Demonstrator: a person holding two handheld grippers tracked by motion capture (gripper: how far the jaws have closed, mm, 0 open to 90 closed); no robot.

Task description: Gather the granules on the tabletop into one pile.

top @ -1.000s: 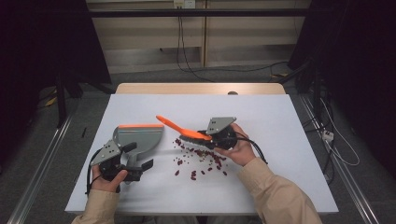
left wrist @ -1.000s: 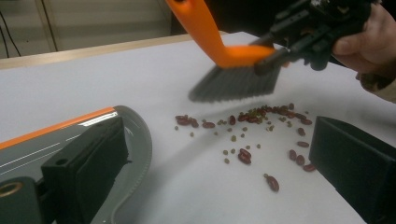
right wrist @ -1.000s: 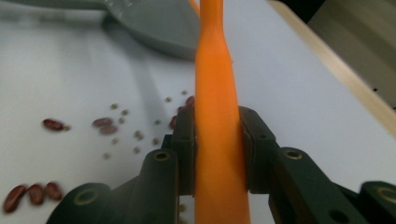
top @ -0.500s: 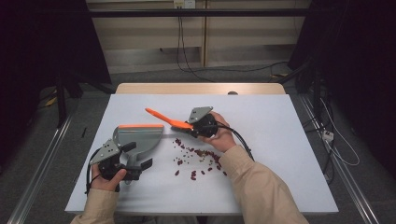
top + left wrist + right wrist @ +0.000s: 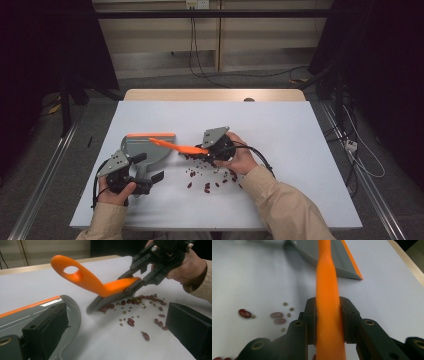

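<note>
Two grippers work the white table (image 5: 300,150) from the high view: the right gripper (image 5: 207,148), clamped on the orange brush (image 5: 177,147), has swung left from the bean patch toward the grey dustpan (image 5: 145,150), which the left gripper (image 5: 142,172) grips by its handle. Seen from the left gripper view, bristles push red beans (image 5: 130,321) along, some scattered behind. Seen from the right gripper view, both jaws pinch the brush handle (image 5: 327,290); the sweep looks partly done.
</note>
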